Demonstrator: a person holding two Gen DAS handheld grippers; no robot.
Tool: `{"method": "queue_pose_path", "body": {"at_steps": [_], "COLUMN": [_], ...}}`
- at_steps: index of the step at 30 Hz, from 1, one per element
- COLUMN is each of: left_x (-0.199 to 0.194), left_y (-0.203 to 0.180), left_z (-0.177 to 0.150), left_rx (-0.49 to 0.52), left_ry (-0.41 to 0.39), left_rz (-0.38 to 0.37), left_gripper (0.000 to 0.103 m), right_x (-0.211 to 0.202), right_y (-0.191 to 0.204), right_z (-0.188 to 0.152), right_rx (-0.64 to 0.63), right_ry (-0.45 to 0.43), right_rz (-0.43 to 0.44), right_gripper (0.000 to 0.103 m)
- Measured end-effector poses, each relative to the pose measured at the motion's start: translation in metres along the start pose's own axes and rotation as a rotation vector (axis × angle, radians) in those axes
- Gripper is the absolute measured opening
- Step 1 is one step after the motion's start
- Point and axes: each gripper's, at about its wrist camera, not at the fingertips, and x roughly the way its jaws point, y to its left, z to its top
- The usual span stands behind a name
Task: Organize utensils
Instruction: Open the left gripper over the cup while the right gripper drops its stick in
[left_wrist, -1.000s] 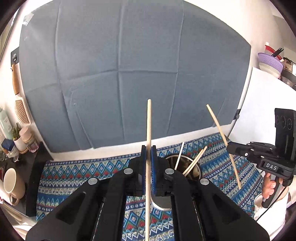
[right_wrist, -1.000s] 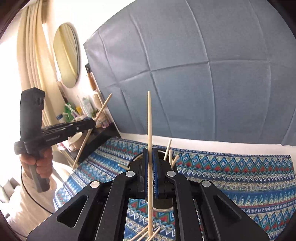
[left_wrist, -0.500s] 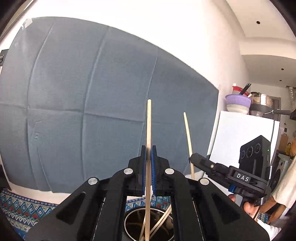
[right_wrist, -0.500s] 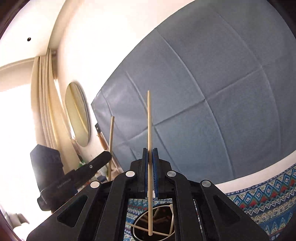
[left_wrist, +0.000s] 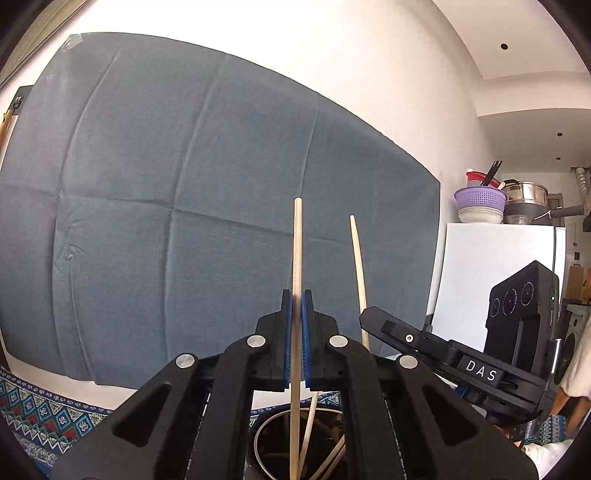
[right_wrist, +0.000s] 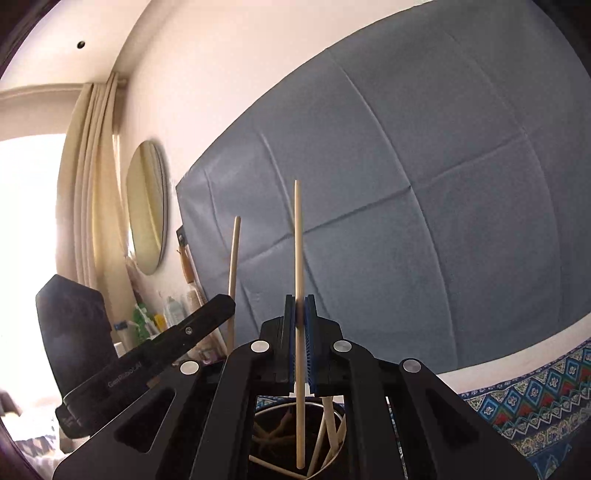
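My left gripper (left_wrist: 296, 295) is shut on an upright wooden chopstick (left_wrist: 297, 251), whose lower end hangs over the mouth of a metal cup (left_wrist: 264, 428) holding several chopsticks. My right gripper (right_wrist: 299, 300) is shut on another upright chopstick (right_wrist: 297, 236), its lower tip down inside the same metal cup (right_wrist: 273, 410). Each view shows the other gripper close beside: the right gripper (left_wrist: 365, 317) with its chopstick (left_wrist: 357, 258) to the right in the left wrist view, the left gripper (right_wrist: 227, 302) with its chopstick (right_wrist: 234, 254) to the left in the right wrist view.
A blue patterned tablecloth (right_wrist: 524, 398) covers the table under the cup. A grey cloth (left_wrist: 184, 184) hangs on the wall behind. A white fridge (left_wrist: 495, 280) with bowls on top stands right. A round mirror (right_wrist: 147, 206), curtain and bottles are at the left.
Both grippers tipped from looking down at the table to level and sank toward the cup. The two chopsticks went from slanted to upright, their lower ends now at the cup mouth.
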Motion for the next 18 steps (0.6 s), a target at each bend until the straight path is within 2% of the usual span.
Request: {"method": "queue_pose_path", "body": {"at_steps": [9,15,17,18], "left_x": [-0.001,-0.011,-0.015,-0.018], "left_y": [0.007,0.009,0.009,0.010], "left_z": [-0.026,-0.018,-0.017,-0.015], "left_rx": [-0.008,-0.012,-0.008,-0.012], "left_ry": [0.055,0.073,0.077,0.075], "left_rz": [0.003,0.017,0.039,0.044], "left_gripper": [0.005,0.006,0.020,0.032], "right_x": [-0.007,-0.014,-0.020,-0.022], "right_y": [0.011,0.014,0.015,0.016], "right_z": [-0.015,-0.009,-0.006,-0.004], "right_rx": [-0.103,-0.131,-0.124,-0.123], "right_ry": [0.038,0.041,0.029,0.026], "right_rz": [-0.026,-0.053,-0.051,-0.053], "right_gripper": [0.005,0.007,0.009,0.009]}}
